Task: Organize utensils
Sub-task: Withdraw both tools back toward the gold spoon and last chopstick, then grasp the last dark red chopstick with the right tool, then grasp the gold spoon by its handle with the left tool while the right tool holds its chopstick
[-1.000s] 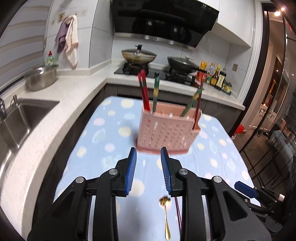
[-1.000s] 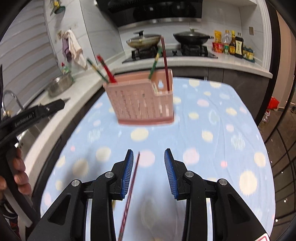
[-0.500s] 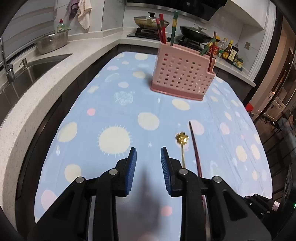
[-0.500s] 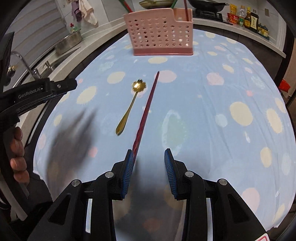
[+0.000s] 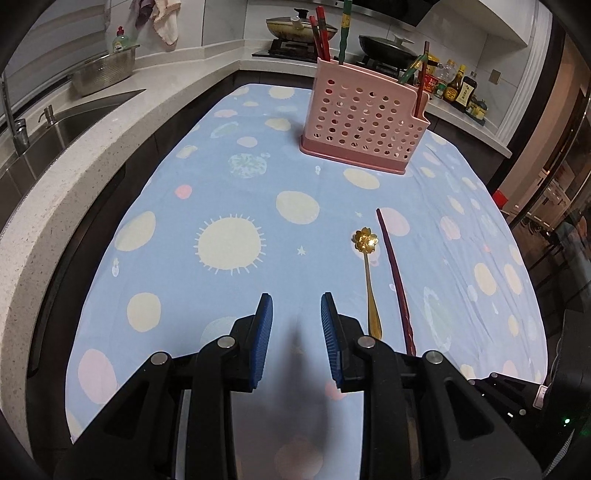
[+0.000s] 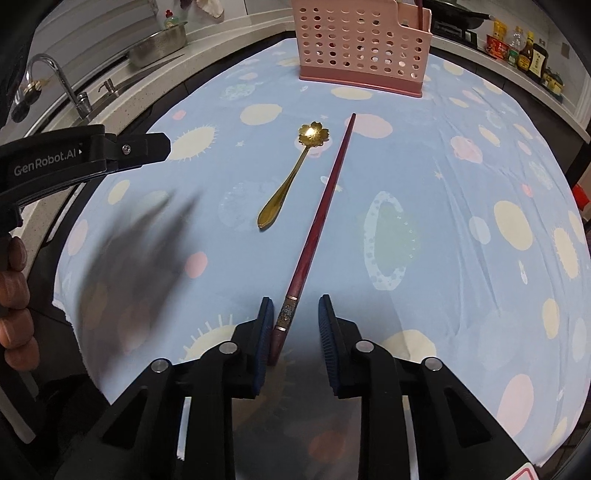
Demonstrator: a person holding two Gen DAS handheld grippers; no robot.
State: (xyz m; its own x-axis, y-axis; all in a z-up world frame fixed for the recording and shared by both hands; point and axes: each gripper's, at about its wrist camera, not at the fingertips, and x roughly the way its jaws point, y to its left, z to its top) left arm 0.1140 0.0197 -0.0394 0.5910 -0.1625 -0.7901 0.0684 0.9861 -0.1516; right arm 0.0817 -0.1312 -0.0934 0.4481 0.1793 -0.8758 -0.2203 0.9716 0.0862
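A pink perforated utensil holder stands at the far end of the table with several chopsticks upright in it; it also shows in the right wrist view. A gold flower-bowl spoon and a dark red chopstick lie side by side on the cloth; both show in the left wrist view, spoon and chopstick. My right gripper is open, its jaws astride the chopstick's near end. My left gripper is open and empty, just left of the spoon's handle.
The table carries a blue cloth with pale dots. A white counter with a sink and a steel bowl runs along the left. A stove with pans and sauce bottles stands behind the holder.
Both grippers have pulled back from the holder towards the near end of the table and lowered. The right gripper now sits over the chopstick's near end. Both stay open.
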